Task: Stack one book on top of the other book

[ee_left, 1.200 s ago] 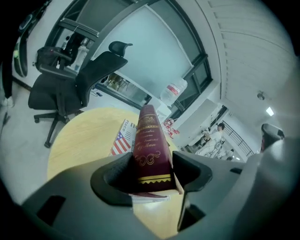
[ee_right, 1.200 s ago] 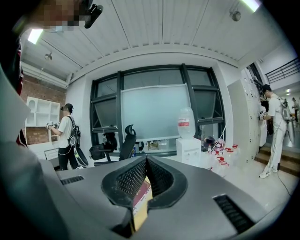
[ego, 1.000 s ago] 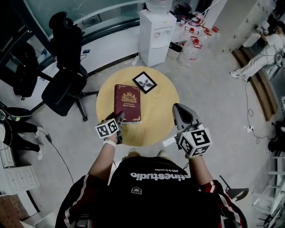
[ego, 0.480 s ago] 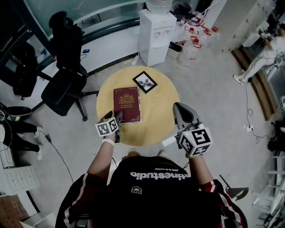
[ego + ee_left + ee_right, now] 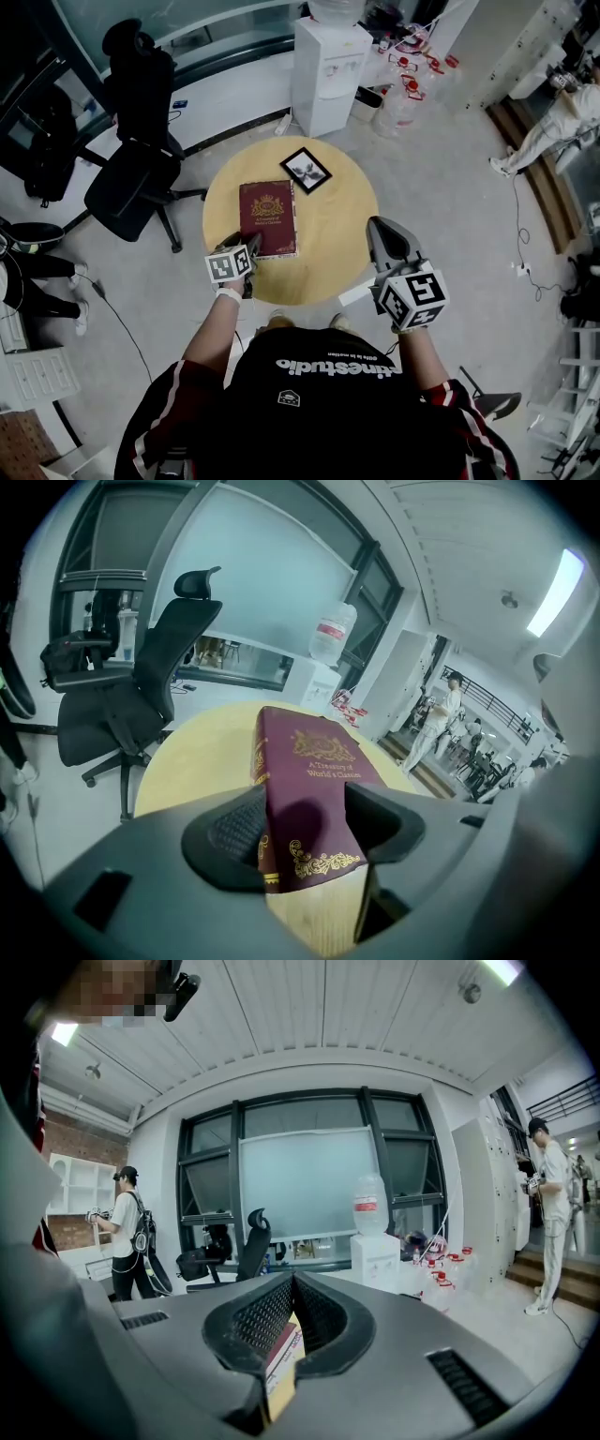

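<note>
Red book (image 5: pixel 267 218): lies closed and flat on the round yellow worktop (image 5: pixel 328 234), just to the 9 o'clock side of its centre. The gold-printed cover faces up and the spine is on the left.
Book's near end: the 7 o'clock corner sits between the jaws of the left tool (image 5: pixel 305 819).
Left tool: the jaws stand wide and have just been narrowing a little. One jaw is beside the spine and the other over the cover, with no firm pinch on the book visible.
Black-framed piece (image 5: pixel 305 171): lies flat on the worktop at 1 o'clock from the red book, apart from it and turned diagonally. Whether it is a book or a picture frame cannot be told.
Right tool (image 5: pixel 377 228): its tips are at the worktop's 3 o'clock rim, well apart from the red book, and its jaw tips are closed together. A thin white, red and yellow edge shows low in the gap behind the tips; what it is cannot be told.
Office chair (image 5: pixel 131 178): stands on the floor at 10 o'clock from the worktop.
Water dispenser (image 5: pixel 328 75): stands on the floor at 12 o'clock, beyond the worktop.
</note>
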A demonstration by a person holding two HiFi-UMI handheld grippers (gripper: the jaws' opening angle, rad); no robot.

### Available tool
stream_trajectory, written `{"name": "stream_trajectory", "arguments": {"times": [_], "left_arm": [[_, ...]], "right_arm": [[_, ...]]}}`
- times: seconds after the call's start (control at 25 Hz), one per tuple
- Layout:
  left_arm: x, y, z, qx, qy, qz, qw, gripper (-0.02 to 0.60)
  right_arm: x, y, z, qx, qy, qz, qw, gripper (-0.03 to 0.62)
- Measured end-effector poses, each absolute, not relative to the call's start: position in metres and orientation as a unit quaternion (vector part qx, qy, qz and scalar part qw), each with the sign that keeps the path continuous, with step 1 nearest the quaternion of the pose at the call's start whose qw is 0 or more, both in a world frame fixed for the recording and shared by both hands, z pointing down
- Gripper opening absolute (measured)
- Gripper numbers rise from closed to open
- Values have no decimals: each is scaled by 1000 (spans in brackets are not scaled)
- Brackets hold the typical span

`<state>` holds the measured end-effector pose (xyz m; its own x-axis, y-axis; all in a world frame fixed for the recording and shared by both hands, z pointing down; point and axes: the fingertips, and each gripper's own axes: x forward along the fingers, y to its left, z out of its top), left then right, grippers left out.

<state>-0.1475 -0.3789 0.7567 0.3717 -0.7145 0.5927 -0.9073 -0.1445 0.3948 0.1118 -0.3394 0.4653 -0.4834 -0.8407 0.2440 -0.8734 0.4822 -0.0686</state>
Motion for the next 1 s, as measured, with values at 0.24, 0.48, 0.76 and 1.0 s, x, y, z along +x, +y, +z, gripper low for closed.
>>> {"name": "stream_trajectory", "arguments": {"times": [0.24, 0.48, 0.76, 1.0], "left_arm": [[-143, -386, 757, 753, -536, 140, 356, 276], [-140, -389, 756, 753, -534, 140, 359, 276], [-150, -385, 748, 745, -550, 131, 353, 276], [-158, -383, 714, 754, -564, 108, 320, 276]], "right_arm": [[112, -338, 467, 506, -853, 94, 88, 29], [121, -337, 466, 515, -848, 95, 86, 29], [129, -340, 462, 519, -846, 91, 79, 29], [131, -345, 451, 512, -852, 82, 70, 29]]}}
